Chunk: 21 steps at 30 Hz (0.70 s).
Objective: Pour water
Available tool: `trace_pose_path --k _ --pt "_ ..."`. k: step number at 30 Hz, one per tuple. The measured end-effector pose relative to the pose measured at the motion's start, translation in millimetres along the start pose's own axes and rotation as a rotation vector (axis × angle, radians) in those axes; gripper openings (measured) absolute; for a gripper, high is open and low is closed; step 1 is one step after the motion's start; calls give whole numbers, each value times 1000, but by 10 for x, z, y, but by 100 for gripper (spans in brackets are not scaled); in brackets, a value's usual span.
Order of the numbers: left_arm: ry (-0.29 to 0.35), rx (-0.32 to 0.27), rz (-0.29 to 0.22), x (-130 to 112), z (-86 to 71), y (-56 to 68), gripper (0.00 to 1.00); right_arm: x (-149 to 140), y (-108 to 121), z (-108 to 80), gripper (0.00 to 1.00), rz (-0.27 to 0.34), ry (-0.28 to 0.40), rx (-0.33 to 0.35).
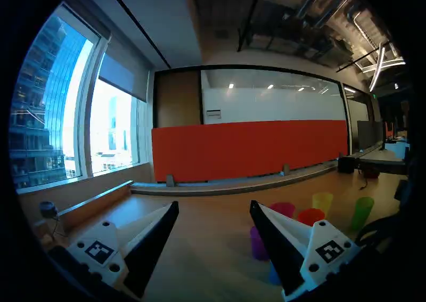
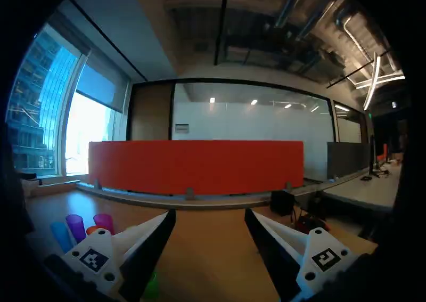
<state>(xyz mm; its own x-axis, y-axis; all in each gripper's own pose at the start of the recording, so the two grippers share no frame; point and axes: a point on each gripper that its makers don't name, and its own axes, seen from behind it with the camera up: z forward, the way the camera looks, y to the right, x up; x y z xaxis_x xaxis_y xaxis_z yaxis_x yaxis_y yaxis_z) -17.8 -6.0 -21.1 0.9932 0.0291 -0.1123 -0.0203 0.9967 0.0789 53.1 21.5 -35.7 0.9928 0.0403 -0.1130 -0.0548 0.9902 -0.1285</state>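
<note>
Several coloured plastic cups stand on the wooden table (image 1: 213, 259). In the left gripper view they sit to the right: a magenta cup (image 1: 282, 208), an orange cup (image 1: 310, 215), a yellow cup (image 1: 322, 201), a green cup (image 1: 362, 211) and a purple cup (image 1: 257, 243) partly behind the right finger. My left gripper (image 1: 213, 203) is open and holds nothing. In the right gripper view, a blue cup (image 2: 60, 236), a purple cup (image 2: 76, 226) and a magenta cup (image 2: 103, 220) stand at lower left, beside the left finger. My right gripper (image 2: 209, 211) is open and holds nothing.
An orange partition (image 1: 250, 147) runs along the table's far edge. Large windows (image 1: 53, 121) line the left side with a wooden ledge below. A black box (image 2: 280, 202) with cables sits near the partition, and more desks (image 2: 367, 187) stand to the right.
</note>
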Motion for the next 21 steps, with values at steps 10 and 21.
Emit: trace_pose_path --k 10,21 --pt "17 13 -12 -111 33 11 99 -47 62 6 100 -1 -11 -20" --pt "2 7 -40 -361 43 52 99 7 1 -6 100 22 -5 -4"
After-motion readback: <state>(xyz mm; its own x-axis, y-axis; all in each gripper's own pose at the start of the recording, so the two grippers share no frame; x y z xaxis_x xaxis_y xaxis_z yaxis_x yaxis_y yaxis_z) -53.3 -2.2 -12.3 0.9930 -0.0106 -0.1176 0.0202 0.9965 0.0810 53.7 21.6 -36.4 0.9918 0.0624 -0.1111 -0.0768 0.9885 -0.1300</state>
